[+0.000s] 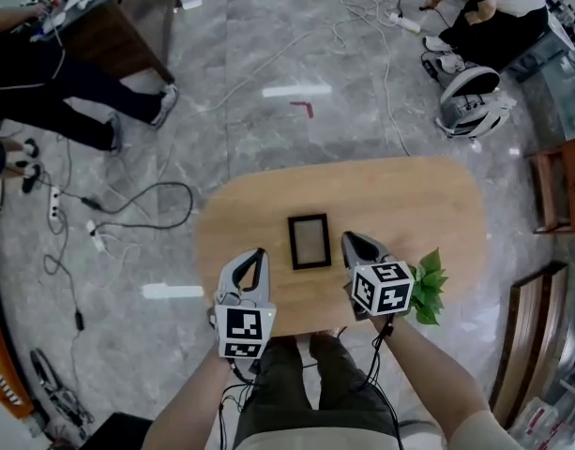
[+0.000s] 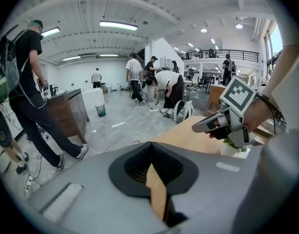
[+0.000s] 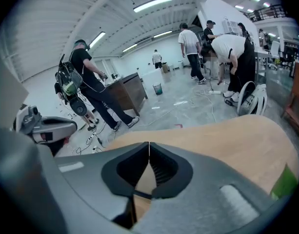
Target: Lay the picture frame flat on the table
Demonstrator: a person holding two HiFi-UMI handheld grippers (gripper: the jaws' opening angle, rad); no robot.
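Note:
A small black picture frame lies flat on the oval wooden table, near its front edge. My left gripper hovers just left of the frame, jaws shut with nothing between them. My right gripper is just right of the frame, also shut and empty. In the left gripper view the closed jaw tips meet over the tabletop, with the right gripper beyond. In the right gripper view the closed tips point across the table, and the left gripper shows at the far left.
A small green potted plant stands at the table's front right, beside my right gripper. Cables trail over the grey floor to the left. People stand around a dark desk, and a person crouches at the back right. Wooden furniture sits at right.

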